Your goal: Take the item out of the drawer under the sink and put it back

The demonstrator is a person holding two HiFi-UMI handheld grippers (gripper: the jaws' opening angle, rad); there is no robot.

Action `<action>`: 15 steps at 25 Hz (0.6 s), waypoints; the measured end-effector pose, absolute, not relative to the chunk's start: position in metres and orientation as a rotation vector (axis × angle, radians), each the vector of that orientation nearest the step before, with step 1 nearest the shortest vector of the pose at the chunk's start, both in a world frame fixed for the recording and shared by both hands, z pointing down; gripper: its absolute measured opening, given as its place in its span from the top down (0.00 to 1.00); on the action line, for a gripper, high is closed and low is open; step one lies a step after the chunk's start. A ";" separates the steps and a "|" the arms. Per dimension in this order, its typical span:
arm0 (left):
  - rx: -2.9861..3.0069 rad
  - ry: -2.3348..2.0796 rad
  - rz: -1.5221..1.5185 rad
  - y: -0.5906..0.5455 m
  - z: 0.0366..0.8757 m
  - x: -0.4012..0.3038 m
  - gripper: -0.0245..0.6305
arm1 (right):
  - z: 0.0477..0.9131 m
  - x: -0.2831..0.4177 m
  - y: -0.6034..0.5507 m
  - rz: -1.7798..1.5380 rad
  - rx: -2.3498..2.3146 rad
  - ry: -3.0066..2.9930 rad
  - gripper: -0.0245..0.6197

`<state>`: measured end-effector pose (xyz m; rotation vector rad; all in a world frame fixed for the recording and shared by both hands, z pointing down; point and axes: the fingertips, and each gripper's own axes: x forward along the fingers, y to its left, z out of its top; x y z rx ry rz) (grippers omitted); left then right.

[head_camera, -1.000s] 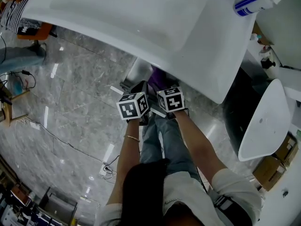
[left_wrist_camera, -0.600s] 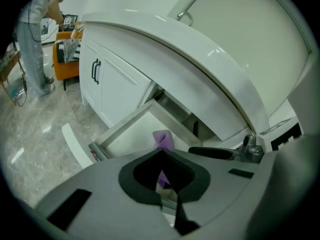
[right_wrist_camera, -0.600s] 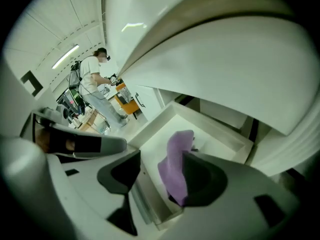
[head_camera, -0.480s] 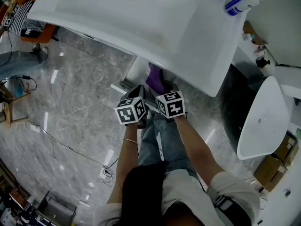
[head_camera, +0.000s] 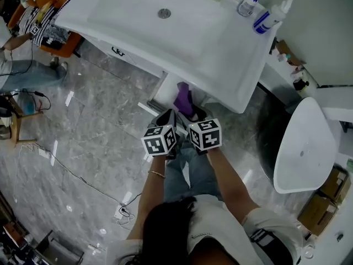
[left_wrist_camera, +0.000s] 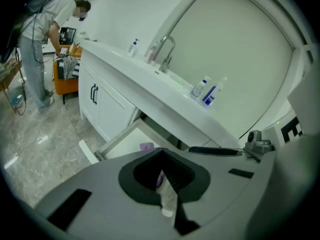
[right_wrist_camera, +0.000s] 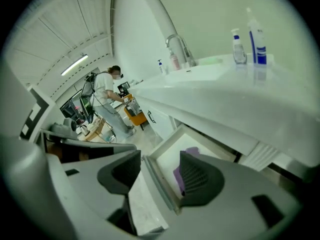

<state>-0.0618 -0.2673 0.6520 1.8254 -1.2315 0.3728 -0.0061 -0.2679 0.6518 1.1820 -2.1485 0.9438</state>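
The right tongs (right_wrist_camera: pixel 159 163) stand wide, their jaws having just been opening, and grip nothing. Only the front rim of the open drawer (head_camera: pixel 165 93) shows through the gap. The left tongs (left_wrist_camera: pixel 161 155) are pinched tip to tip and empty. The purple item (head_camera: pixel 183 99) lies in the drawer just beyond both tongs. Its long axis seems to run away from them, with the far end hidden under the white sink (head_camera: pixel 182 32).

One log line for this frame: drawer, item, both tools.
under-sink drawer: open | purple item: inside drawer, ungripped | left tool: jaws together, empty | right tool: jaws just opened, empty
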 end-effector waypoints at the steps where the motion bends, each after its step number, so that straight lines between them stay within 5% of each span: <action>1: 1.833 -1.241 0.362 -0.267 0.643 -0.062 0.96 | 0.643 -0.006 -0.267 0.937 1.190 -2.159 0.57; 15: 2.068 -1.291 0.275 -0.265 0.522 -0.038 0.96 | 0.524 0.010 -0.263 0.732 1.356 -2.259 0.72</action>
